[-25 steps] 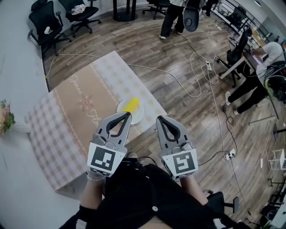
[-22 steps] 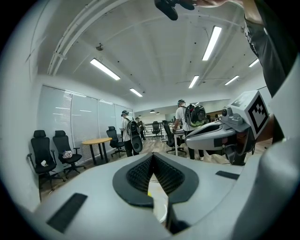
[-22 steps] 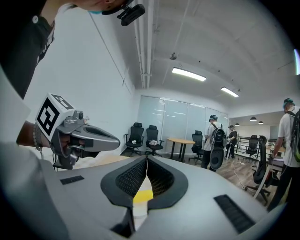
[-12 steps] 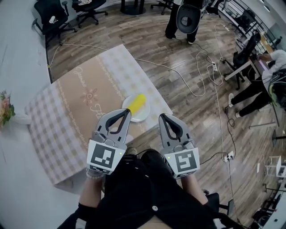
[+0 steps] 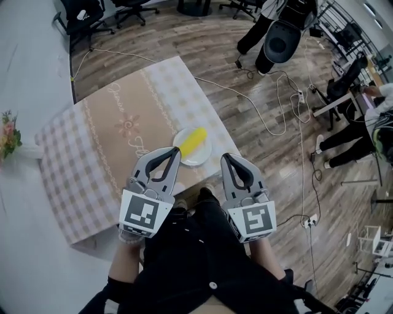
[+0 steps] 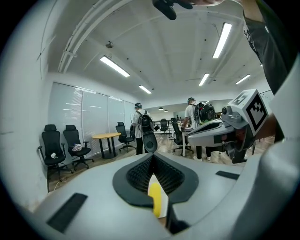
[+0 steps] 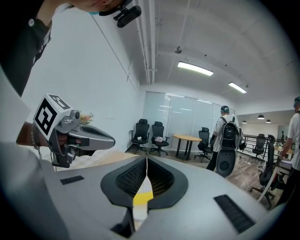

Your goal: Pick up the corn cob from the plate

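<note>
A yellow corn cob (image 5: 193, 140) lies on a white plate (image 5: 205, 157) near the front right corner of the table. In the head view my left gripper (image 5: 175, 150) is shut and empty, its tip over the plate's near left rim. My right gripper (image 5: 225, 157) is also shut and empty, with its tip just right of the plate, off the table's edge. In the left gripper view the corn cob (image 6: 155, 200) shows as a yellow strip below the closed left gripper (image 6: 152, 157). The right gripper view has the corn cob (image 7: 142, 197) and plate low behind the closed right gripper (image 7: 146, 159).
A checked tablecloth covers the table (image 5: 92, 159), which stands against a white wall at the left. Flowers (image 5: 8, 133) stand at the far left. Cables (image 5: 270, 122) run over the wooden floor. A person with a backpack (image 5: 282, 34) stands beyond, near office chairs (image 5: 86, 12).
Both grippers have crept forward toward the plate, still shut. The plate now sits between the two tips instead of ahead of the left one. The person with the backpack has walked right.
</note>
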Motion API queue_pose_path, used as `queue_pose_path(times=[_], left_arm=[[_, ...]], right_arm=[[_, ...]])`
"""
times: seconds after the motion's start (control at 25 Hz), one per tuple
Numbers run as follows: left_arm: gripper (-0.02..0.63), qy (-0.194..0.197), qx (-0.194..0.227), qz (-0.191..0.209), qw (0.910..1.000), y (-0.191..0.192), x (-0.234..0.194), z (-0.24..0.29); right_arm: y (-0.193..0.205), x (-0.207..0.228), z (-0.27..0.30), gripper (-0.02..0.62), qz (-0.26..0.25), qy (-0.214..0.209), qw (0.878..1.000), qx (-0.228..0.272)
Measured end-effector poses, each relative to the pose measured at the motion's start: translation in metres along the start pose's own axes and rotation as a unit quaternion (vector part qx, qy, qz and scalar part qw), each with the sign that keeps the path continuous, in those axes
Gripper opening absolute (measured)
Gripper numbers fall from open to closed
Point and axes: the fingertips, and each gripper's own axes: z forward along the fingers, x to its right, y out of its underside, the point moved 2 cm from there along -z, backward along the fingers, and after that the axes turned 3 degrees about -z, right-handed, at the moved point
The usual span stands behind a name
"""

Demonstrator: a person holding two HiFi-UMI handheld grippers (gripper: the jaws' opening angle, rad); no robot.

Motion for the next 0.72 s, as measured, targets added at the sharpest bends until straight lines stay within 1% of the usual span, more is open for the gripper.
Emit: queue_pose_path(times=[0.08,0.2,0.32,0.48,0.72], left_arm=[[0.012,-0.004,-0.005,0.003,1.0,0.001,-0.002,0.002],[0.014,-0.016,-0.012,-0.008,0.9998,0.0,-0.005,0.006],[0.014,-0.021,-0.01,-0.002,0.9997,0.002,-0.007,0.011],[0.012,-0.035,-0.013,-0.009,0.9992,0.003,-0.01,0.02],[0.014,-0.06,-0.032,-0.017,0.9975,0.007,-0.013,0.033]], right_arm=[[-0.001,0.003,0.004,0.041,0.0,-0.004,1.0,0.005],[-0.001,0.007,0.011,0.041,-0.002,-0.017,1.0,0.006],[-0.001,0.009,0.018,0.041,-0.007,-0.035,0.999,-0.001],[-0.001,0.022,0.028,0.041,-0.002,-0.036,0.999,-0.007],[0.001,0.031,0.044,0.041,-0.008,-0.077,0.997,-0.006]])
